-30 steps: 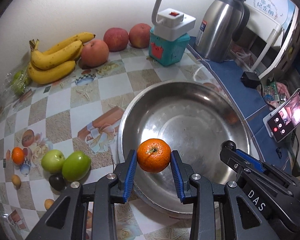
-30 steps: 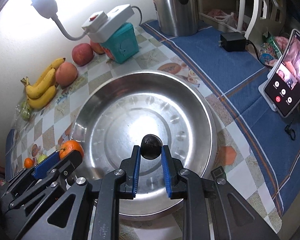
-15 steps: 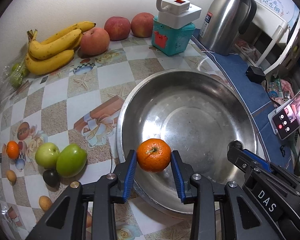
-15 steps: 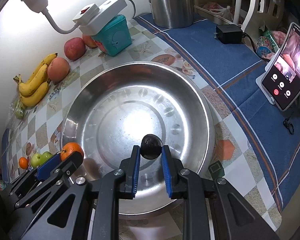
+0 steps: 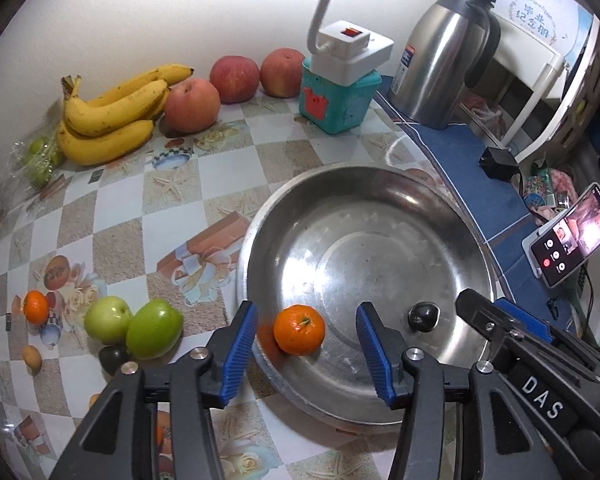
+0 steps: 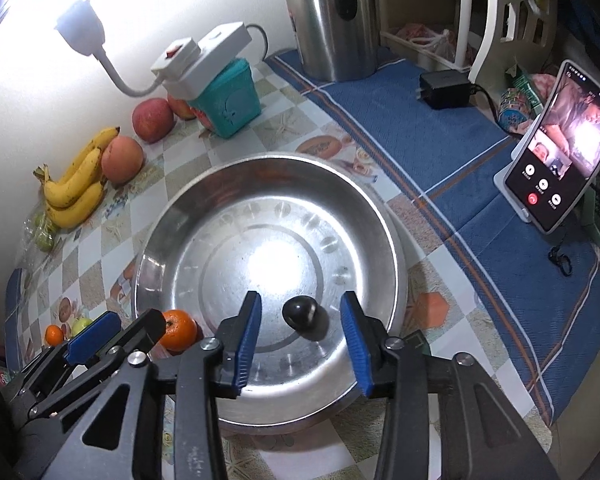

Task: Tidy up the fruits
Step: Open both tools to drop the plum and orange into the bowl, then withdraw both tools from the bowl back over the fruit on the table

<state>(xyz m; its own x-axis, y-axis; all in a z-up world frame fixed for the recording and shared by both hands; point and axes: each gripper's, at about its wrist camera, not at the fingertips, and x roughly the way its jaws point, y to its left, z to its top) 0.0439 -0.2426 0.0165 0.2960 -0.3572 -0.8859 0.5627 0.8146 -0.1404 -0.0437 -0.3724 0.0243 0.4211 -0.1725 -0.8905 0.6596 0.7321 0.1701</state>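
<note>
Both grippers, left gripper [image 5: 306, 340] and right gripper [image 6: 300, 332], have black frames, ribbed blue pads, silver screws; the right bears white "DAS" lettering.

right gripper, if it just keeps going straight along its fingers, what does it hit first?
Most likely the small dark fruit, lying loose between the opening jaws of the right gripper, untouched by either pad. Behind it is the steel bowl. Depth is hard to judge through the fisheye.

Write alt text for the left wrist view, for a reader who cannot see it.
The left hand-held gripper is opening its jaws around an orange lying in a steel bowl, pads clear of it. A small dark fruit lies in the bowl near the right hand-held gripper. Bananas, red apples and green apples sit on the patterned tabletop.
</note>
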